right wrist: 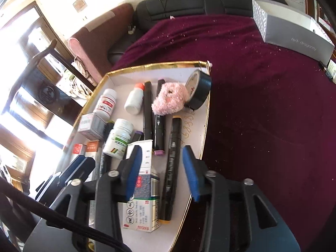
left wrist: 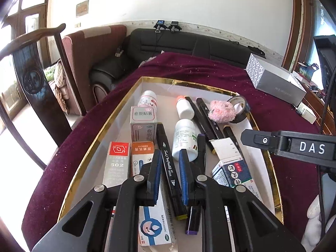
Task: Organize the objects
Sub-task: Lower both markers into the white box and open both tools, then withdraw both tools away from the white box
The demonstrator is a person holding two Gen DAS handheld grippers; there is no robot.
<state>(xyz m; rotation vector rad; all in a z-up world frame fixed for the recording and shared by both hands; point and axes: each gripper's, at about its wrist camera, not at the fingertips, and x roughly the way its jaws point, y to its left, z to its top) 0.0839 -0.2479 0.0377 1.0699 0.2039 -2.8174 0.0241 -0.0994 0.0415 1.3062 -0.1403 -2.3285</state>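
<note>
We see the left hand-held gripper (left wrist: 170, 163) hovering low over the gold-rimmed tray (left wrist: 100, 130), its blue pads only a narrow gap apart. A black marker with a yellow end (left wrist: 171, 172) lies lengthwise under that gap, but the pads do not appear to press on it, and we cannot tell whether they touch it. Just left of the fingers lie a 502 glue box (left wrist: 117, 163) and an orange-topped ointment box (left wrist: 142, 157); just right stands a white pill bottle with a green label (left wrist: 185, 138), beside a purple-capped marker (left wrist: 198, 168).

The right hand-held gripper (right wrist: 162, 168) stands partly open above the tray's near right side, holding nothing. A second black marker with a yellow end (right wrist: 172, 178) lies on the tray floor below the gap, apart from both pads, and a blue-patterned medicine carton (right wrist: 145, 191) sits beside the left finger.

Farther in, two more black markers (right wrist: 152, 113) lie side by side, a small white bottle with an orange cap (right wrist: 134, 100) and another white bottle (right wrist: 107, 103) lie on their sides, and a grey box (right wrist: 92, 124) stands near the left wall. A pink fluffy scrunchie (right wrist: 170, 99) rests against a roll of black tape (right wrist: 199, 92) leaning in the far right corner.

The tray sits on a counter covered by a maroon cloth (right wrist: 262, 105), with a long grey box (right wrist: 294, 29) at the far edge.
</note>
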